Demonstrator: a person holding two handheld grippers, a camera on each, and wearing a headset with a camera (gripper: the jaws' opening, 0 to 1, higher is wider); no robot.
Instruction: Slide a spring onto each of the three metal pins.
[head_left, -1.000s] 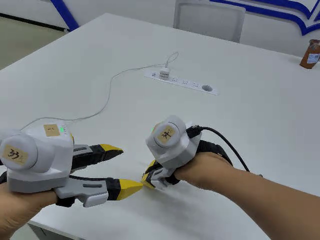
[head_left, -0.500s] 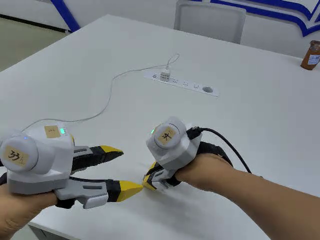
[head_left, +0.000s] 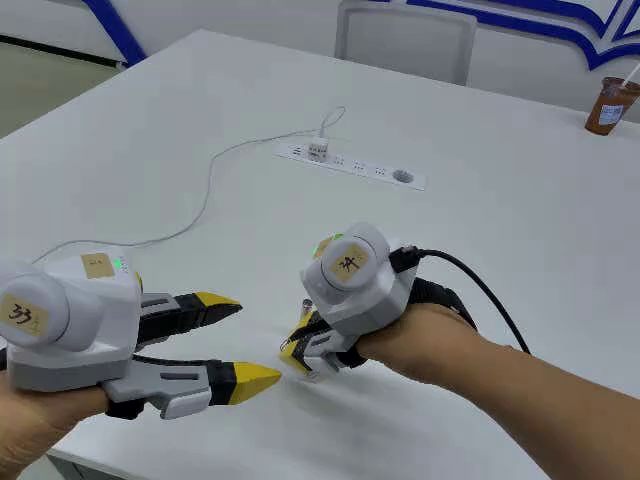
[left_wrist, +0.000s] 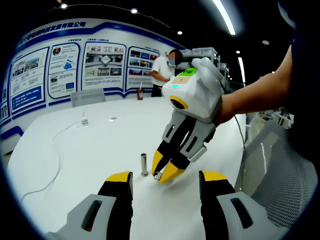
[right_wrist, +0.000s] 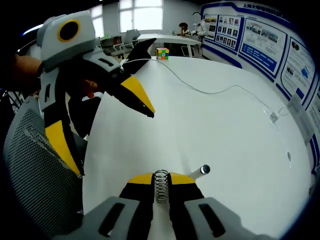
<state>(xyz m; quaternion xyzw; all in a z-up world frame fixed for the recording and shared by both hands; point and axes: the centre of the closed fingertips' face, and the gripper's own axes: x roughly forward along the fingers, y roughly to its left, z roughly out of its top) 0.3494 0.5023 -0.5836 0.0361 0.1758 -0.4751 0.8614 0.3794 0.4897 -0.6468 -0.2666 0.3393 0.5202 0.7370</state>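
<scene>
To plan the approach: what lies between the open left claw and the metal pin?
Only bare table separates left claw and pin in the head view; the right claw, holding a spring, is close beside.

1. I see a broad white table (head_left: 520, 200) across the head view.
2. A white power strip (head_left: 350, 165) lies flat near its middle, with a small white plug (head_left: 318, 150) at its left end.
3. A thin white cable (head_left: 205, 195) curves from the plug toward the near left edge.
4. A pale chair (head_left: 405, 40) stands at the far edge.
5. A brown cup (head_left: 605, 105) with a straw stands far right.
6. In the right gripper view, I make out a colourful cube (right_wrist: 161, 53) at the table's far end.
</scene>
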